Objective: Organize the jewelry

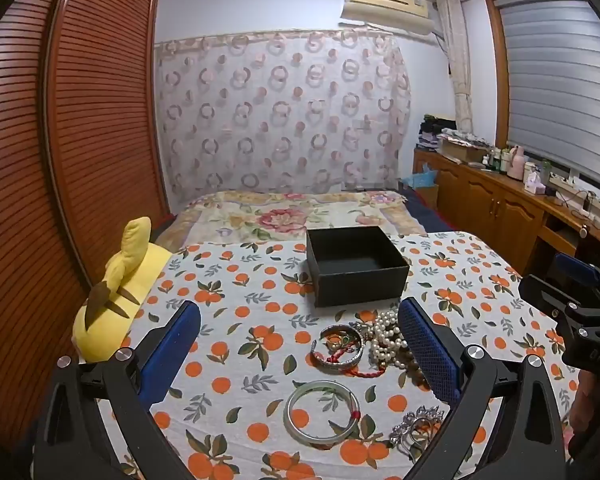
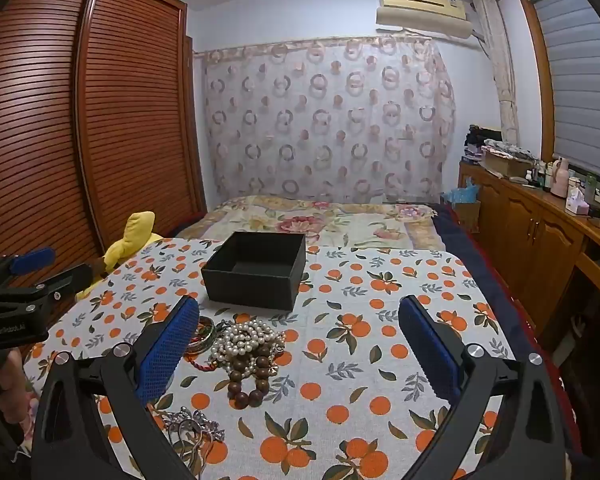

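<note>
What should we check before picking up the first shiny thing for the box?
1. Black square box open and empty: ok.
2. Left gripper open, holding nothing: ok.
3. Right gripper open, holding nothing: ok.
4. Pale green glass bangle lying apart from the pile: ok.
5. White pearl necklace free of the brown wooden bead bracelet: not ok, heaped together.
6. Clasps fastened: cannot tell.
</note>
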Demonstrator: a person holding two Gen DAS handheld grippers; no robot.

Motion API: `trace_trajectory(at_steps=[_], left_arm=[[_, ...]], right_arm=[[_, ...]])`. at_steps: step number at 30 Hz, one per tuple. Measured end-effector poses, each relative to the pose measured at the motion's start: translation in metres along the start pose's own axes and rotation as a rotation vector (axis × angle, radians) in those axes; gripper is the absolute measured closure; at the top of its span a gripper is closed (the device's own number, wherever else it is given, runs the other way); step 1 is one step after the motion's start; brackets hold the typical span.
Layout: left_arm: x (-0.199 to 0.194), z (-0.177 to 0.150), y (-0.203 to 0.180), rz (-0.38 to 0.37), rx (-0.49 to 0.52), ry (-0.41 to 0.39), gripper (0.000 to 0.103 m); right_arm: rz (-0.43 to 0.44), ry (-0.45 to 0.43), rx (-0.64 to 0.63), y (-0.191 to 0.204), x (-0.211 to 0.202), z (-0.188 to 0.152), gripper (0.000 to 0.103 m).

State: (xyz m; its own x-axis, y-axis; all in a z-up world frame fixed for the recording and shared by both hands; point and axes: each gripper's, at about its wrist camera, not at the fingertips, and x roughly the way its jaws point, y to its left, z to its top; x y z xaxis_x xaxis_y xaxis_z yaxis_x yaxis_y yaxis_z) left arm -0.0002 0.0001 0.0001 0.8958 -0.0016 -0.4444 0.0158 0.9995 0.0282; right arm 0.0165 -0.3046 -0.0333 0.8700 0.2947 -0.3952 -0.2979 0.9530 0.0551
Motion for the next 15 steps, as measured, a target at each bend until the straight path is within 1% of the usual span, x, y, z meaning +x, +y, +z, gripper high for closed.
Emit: trace_trajectory(at_steps=[15], left_arm=[[0.0004, 0.0003, 0.0006, 0.0, -0.003, -0.003, 0.008]], right_arm=[[-0.001, 0.003, 0.002, -0.0004, -0.0018, 0.0009, 0.002]])
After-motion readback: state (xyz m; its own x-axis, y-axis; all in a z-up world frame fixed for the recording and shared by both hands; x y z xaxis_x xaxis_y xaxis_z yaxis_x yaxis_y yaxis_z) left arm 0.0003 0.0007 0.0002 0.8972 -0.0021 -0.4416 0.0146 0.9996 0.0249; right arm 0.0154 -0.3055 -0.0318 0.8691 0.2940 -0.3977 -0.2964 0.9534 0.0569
